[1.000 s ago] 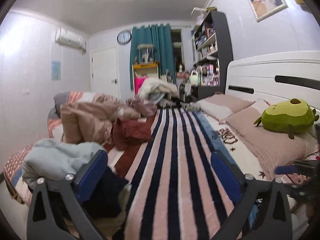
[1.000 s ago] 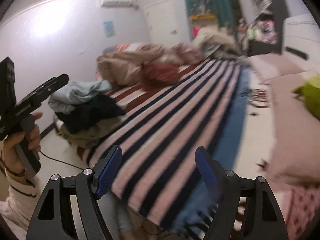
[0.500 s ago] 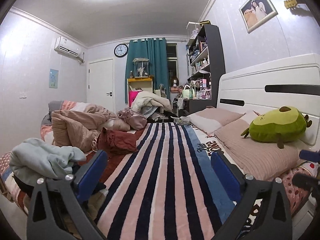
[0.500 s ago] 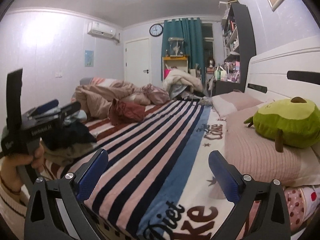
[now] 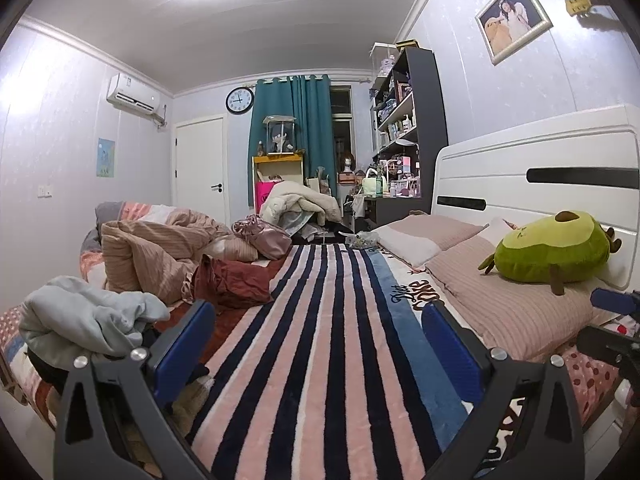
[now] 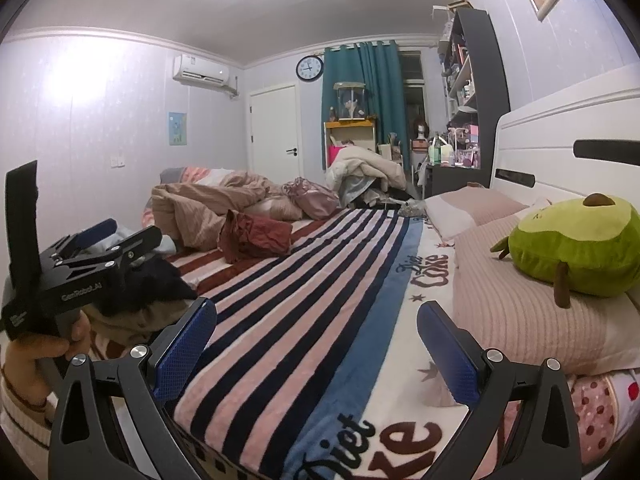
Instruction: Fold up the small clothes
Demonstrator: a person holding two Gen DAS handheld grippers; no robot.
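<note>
A heap of small clothes lies at the bed's near left corner: a pale blue-grey garment on top of a dark one and a beige one. A dark red garment lies further up the left side. My left gripper is open and empty above the striped blanket, just right of the heap. It also shows in the right wrist view. My right gripper is open and empty over the blanket's near edge.
A crumpled tan duvet and a pink bag lie at the far left. Pink pillows and a green avocado plush lie along the white headboard on the right. Shelves and a desk stand at the back.
Both grippers have tilted up and drawn back, so the views show more of the room and ceiling. The right gripper swung right toward the pillows. Both stay open and empty.
</note>
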